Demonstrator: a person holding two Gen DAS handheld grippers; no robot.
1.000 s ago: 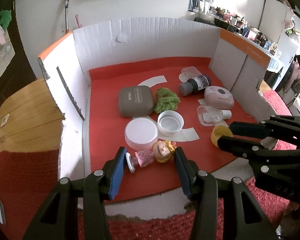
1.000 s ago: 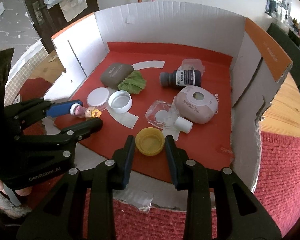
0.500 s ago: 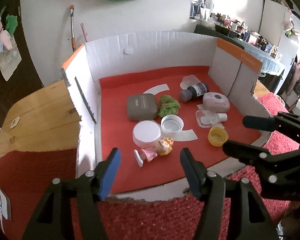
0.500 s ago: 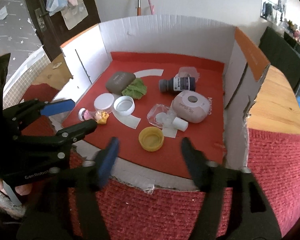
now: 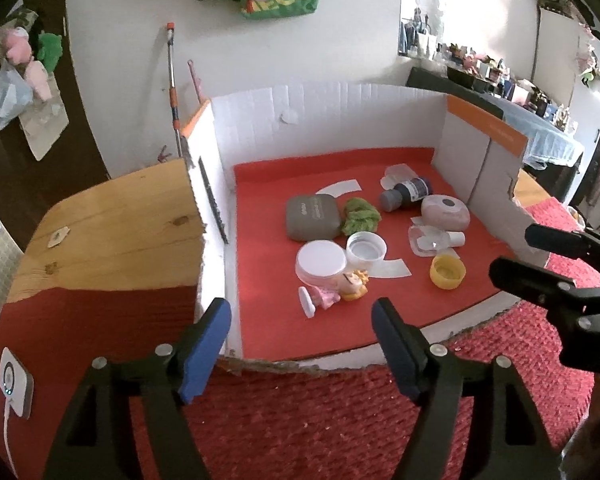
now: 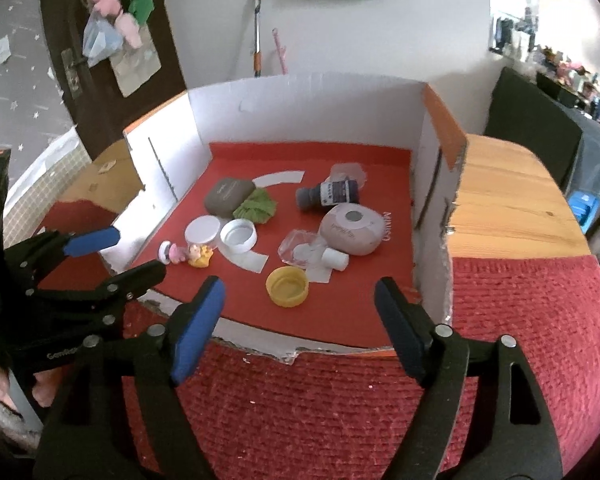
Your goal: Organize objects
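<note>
A red mat (image 5: pixel 268 248) inside a white cardboard enclosure (image 5: pixel 324 120) holds several small objects. A small doll (image 5: pixel 336 288) (image 6: pixel 186 255) lies near the front, beside a white round lid (image 5: pixel 321 258) and a clear cap (image 5: pixel 366 245). A yellow cap (image 5: pixel 447 272) (image 6: pixel 287 286) sits at the front right. A grey case (image 5: pixel 311 216), green cloth (image 5: pixel 360 214), dark bottle (image 5: pixel 406 193) and pink pebble-shaped case (image 5: pixel 446 211) lie further back. My left gripper (image 5: pixel 300 344) is open and empty, in front of the mat's edge. My right gripper (image 6: pixel 296 320) is open and empty, also short of the mat.
A red knitted cloth (image 6: pixel 340 408) covers the near table. Bare wooden tabletop (image 5: pixel 112 232) shows left of the enclosure and also right of it (image 6: pixel 508 200). A clear plastic packet (image 5: pixel 428 236) and white paper strips (image 5: pixel 388 268) lie among the objects.
Both grippers have pulled back and up from the mat and opened wider. The left one left the doll, the right one left the yellow cap; both items stay on the mat.
</note>
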